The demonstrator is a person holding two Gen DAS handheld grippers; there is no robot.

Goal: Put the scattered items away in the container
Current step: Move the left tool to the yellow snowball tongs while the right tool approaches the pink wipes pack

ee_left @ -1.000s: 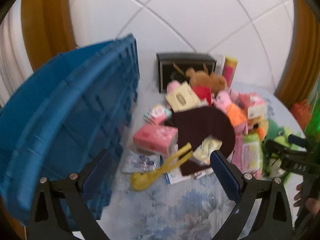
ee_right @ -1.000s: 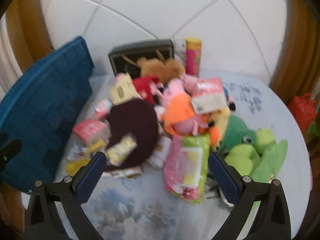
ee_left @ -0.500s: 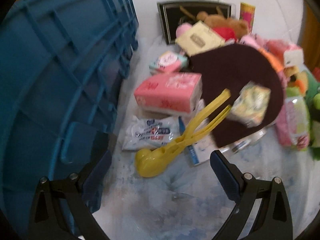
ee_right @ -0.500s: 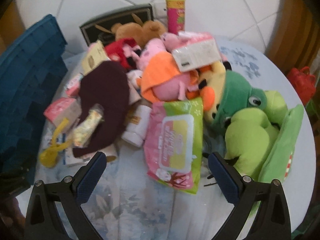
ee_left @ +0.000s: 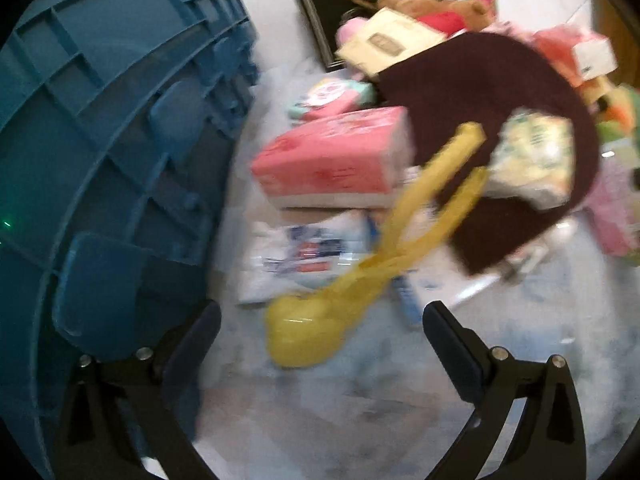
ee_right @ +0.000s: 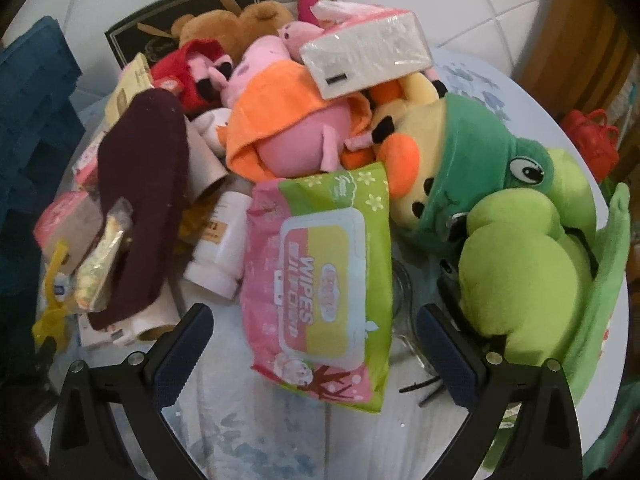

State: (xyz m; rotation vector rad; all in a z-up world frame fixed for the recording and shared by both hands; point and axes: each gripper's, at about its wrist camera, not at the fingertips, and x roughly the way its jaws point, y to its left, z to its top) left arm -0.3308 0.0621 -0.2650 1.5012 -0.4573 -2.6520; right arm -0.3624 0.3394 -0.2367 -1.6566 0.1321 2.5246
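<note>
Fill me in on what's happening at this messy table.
A person with a gripper in each hand is tidying a heap of toys and packets. The left gripper, open and empty, is just short of the yellow plastic tongs, beside the blue crate. The right gripper, also open, has its fingers on either side of the near end of the wipes pack, not closed on it. Neither holds anything yet.

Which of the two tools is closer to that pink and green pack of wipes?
Right. The right tool is open with the wipes pack lying between its fingers; the left tool is off by the yellow scoop.
</note>
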